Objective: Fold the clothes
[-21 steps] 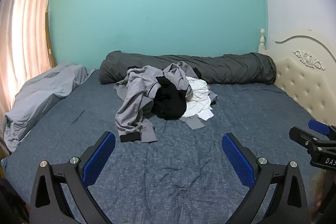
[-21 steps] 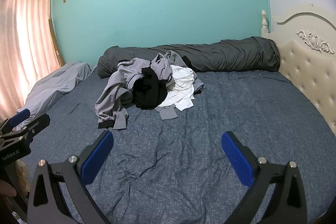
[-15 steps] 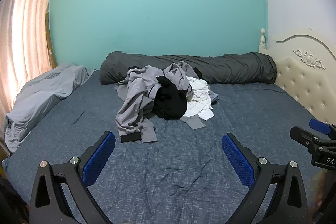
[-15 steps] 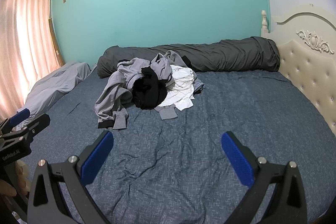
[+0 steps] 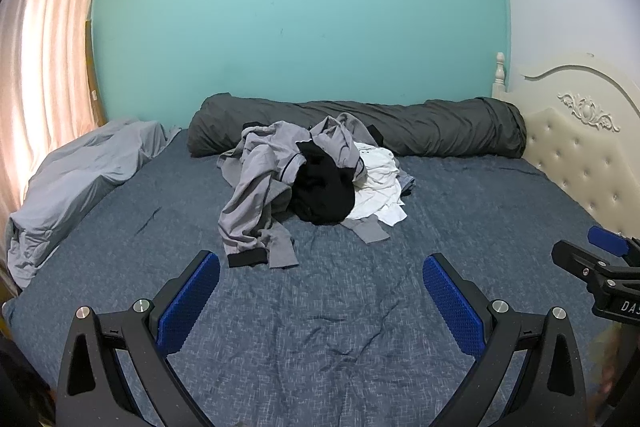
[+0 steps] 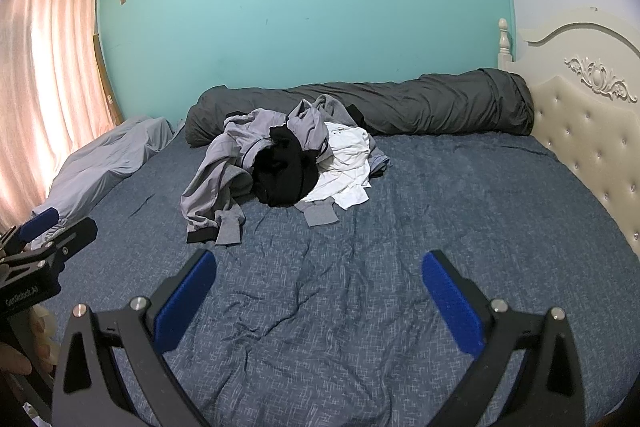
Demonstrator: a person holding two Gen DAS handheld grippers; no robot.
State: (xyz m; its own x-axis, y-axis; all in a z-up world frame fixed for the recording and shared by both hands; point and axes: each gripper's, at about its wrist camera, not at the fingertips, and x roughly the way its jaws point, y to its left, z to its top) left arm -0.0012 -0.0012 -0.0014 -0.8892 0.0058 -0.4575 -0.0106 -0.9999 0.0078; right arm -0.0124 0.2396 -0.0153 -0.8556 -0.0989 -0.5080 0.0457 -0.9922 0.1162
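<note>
Clothes pile [image 5: 316, 179] sprawls sideways across bed [image 5: 320, 307]; both grippers' fingers [image 5: 188, 303] spread, holding nothing

We stand in a home bedroom: a wide bed [image 5: 320, 327] with tufted cream headboard [image 5: 580, 155], rolled duvet [image 5: 440, 125], pink curtains [image 5: 36, 67], teal wall [image 5: 300, 7].

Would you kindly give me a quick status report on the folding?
Left gripper and right gripper open, empty, above blue bedspread. Clothes pile unfolded, untouched, mid-bed. Nothing blocking the approach.
</note>
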